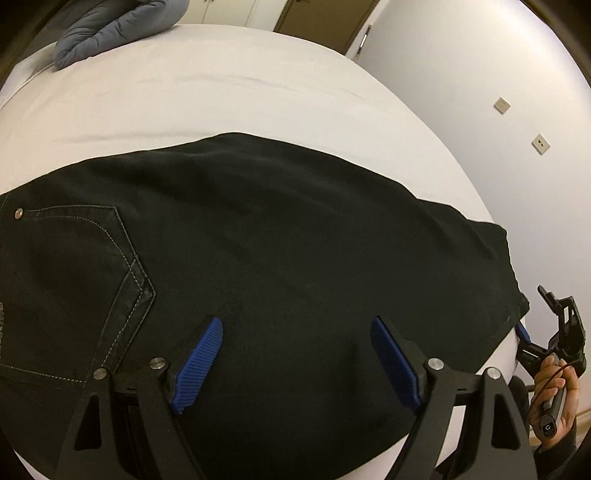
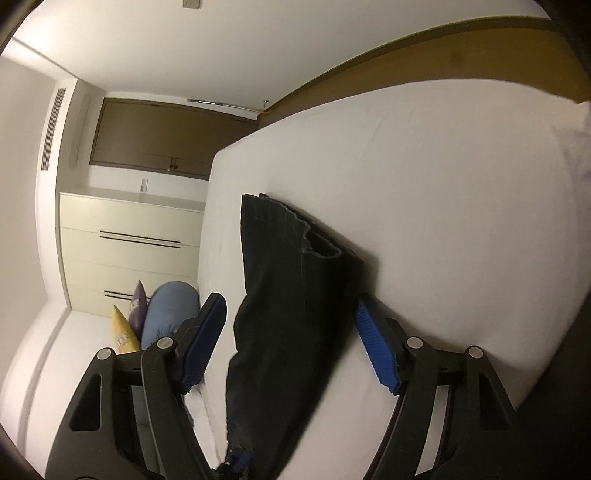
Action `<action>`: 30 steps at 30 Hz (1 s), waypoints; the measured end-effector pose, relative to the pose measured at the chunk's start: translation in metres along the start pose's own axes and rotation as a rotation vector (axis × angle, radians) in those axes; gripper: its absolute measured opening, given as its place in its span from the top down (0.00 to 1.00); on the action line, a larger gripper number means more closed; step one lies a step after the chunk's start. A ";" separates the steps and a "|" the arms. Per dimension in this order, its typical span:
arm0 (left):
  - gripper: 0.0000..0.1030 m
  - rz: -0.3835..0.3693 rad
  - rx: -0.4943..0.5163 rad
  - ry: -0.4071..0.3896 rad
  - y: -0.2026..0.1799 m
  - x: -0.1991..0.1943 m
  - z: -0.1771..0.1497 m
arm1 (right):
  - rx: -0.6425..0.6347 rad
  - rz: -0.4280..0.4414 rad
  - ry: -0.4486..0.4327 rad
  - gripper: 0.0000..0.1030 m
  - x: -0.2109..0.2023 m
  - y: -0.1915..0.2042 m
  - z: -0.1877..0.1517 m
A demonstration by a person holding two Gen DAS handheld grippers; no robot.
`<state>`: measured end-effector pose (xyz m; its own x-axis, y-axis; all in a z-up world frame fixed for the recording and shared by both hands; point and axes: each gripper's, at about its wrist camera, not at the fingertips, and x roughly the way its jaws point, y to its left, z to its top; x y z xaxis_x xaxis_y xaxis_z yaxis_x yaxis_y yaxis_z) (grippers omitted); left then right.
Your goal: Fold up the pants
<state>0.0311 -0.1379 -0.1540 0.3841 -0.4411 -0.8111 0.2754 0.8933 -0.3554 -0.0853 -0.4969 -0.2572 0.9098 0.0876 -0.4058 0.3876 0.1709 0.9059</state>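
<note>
Black pants [image 1: 266, 236] lie flat across the white bed [image 1: 221, 96], back pocket at the left, leg cuffs at the right. My left gripper [image 1: 295, 332] is open, its blue fingers [image 1: 201, 360] spread just above the near edge of the pants. My right gripper [image 2: 288, 317] is open, its jaws on either side of the cuff end of the pants [image 2: 291, 295], with one blue finger [image 2: 375, 347] low against the bed. It also shows in the left wrist view [image 1: 524, 332] at the cuffs, held by a hand.
A grey-blue quilt [image 1: 110, 29] lies at the far end of the bed [image 2: 443, 206]. A white wall [image 1: 498, 92] with sockets runs along the right side. Cream drawers [image 2: 133, 243] and cushions [image 2: 127, 325] stand beyond the bed.
</note>
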 end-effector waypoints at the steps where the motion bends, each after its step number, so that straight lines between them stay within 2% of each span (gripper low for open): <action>1: 0.18 0.002 -0.001 0.001 0.000 0.000 0.001 | 0.016 0.007 -0.005 0.36 0.004 0.001 0.000; 2: 0.18 0.003 -0.003 0.001 -0.001 0.001 0.002 | 0.031 0.014 -0.010 0.37 0.015 0.016 0.000; 3: 0.18 -0.007 -0.009 -0.001 -0.002 0.001 0.004 | 0.046 0.023 -0.014 0.37 0.004 0.012 0.001; 8: 0.18 -0.027 -0.007 -0.009 -0.004 0.000 0.006 | 0.128 0.056 -0.039 0.37 0.019 0.023 -0.001; 11: 0.17 -0.009 0.013 0.011 -0.005 0.008 0.006 | 0.174 0.065 -0.051 0.39 0.024 0.021 0.001; 13: 0.14 -0.002 0.026 0.028 -0.007 0.015 0.005 | 0.175 0.053 -0.048 0.43 0.028 0.022 0.003; 16: 0.08 0.020 0.062 0.046 -0.017 0.022 0.007 | 0.121 0.003 -0.044 0.60 0.041 0.025 0.004; 17: 0.07 0.025 0.067 0.051 -0.019 0.024 0.007 | 0.112 -0.006 -0.042 0.70 0.050 0.025 0.004; 20: 0.03 0.014 0.049 0.051 -0.019 0.027 0.008 | 0.132 0.009 -0.028 0.88 0.054 0.014 0.006; 23: 0.03 -0.002 0.026 0.051 -0.016 0.027 0.009 | 0.128 0.037 -0.020 0.91 0.053 0.010 0.006; 26: 0.03 -0.011 0.024 0.053 -0.014 0.026 0.009 | 0.108 0.028 -0.022 0.91 0.049 0.014 0.007; 30: 0.03 -0.024 0.006 0.047 -0.012 0.025 0.009 | 0.028 -0.047 -0.043 0.92 0.052 0.034 0.004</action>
<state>0.0454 -0.1605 -0.1655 0.3351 -0.4580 -0.8234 0.2897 0.8817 -0.3725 -0.0242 -0.4906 -0.2473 0.8958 0.0383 -0.4428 0.4333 0.1467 0.8892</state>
